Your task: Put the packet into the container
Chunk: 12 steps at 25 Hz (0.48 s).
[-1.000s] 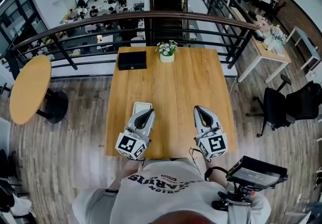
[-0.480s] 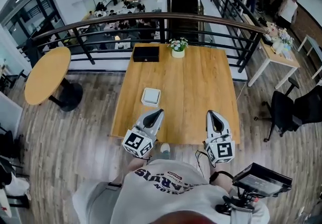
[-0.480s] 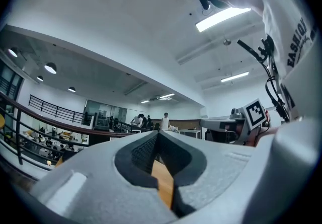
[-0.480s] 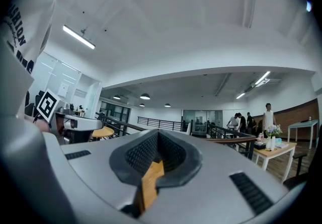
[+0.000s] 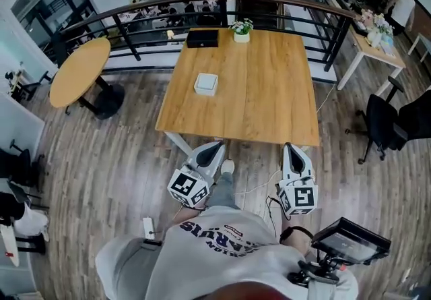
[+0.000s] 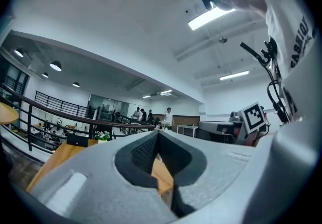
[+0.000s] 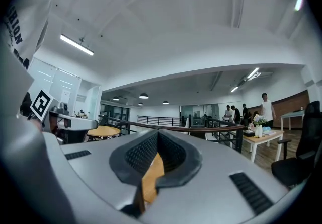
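Two grey grippers held level over the plank floor (image 5: 101, 157), just short of the light wooden table (image 5: 269, 90): left gripper (image 5: 217, 147) and right gripper (image 5: 290, 148) alike pressed shut on nothing. Well ahead, flat on the tabletop's left half, a white square container (image 5: 206, 83); packet too small to tell.

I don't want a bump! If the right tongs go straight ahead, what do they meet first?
Likely the near edge of the wooden table, just ahead of the right tongs. If they ride above its top, hard to judge, the way looks free.
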Tool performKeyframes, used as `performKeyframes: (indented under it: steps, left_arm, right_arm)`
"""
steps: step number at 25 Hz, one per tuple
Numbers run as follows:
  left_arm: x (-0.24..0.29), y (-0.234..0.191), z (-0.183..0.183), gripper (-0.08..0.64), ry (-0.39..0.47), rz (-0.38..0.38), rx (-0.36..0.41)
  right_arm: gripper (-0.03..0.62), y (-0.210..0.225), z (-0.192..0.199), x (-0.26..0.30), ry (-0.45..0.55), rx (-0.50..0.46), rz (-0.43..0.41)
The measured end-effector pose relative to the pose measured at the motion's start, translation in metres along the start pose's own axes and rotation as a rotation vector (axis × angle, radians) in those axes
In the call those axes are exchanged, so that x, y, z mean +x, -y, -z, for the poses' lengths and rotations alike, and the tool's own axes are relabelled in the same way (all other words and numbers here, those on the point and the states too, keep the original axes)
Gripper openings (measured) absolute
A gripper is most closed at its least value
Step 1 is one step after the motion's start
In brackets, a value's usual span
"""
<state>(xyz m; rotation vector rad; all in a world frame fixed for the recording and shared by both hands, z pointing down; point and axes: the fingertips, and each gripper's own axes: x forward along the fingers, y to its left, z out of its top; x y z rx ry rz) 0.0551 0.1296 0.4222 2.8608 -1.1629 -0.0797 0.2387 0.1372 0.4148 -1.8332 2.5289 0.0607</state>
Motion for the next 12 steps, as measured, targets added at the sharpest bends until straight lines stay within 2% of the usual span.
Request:
performKeyframes:
  steps: [2, 7, 9, 12]
  left_arm:
    - [-0.023, 0.009, -0.013, -0.002, -0.009, 0.001, 0.012]
    - [-0.032, -0.028, -0.069, -0.002, -0.066, 0.03, -0.03]
    - [-0.017, -0.049, -0.083, -0.002, -0.056, 0.045, -0.004]
    - [0.015, -0.089, -0.104, -0.002, -0.014, 0.075, 0.076]
  right_arm:
    - [0.006, -0.017, -0.011, -0.011, 0.0, -0.008, -0.009]
    - [0.006, -0.047, -0.06, 0.021, -0.058, -0.013, 0.017]
    - [0.006, -0.044, -0.066, 0.045, -0.039, 0.002, 0.035]
    - [0.006, -0.037, -0.072, 0.089, 0.034, 0.028, 0.067]
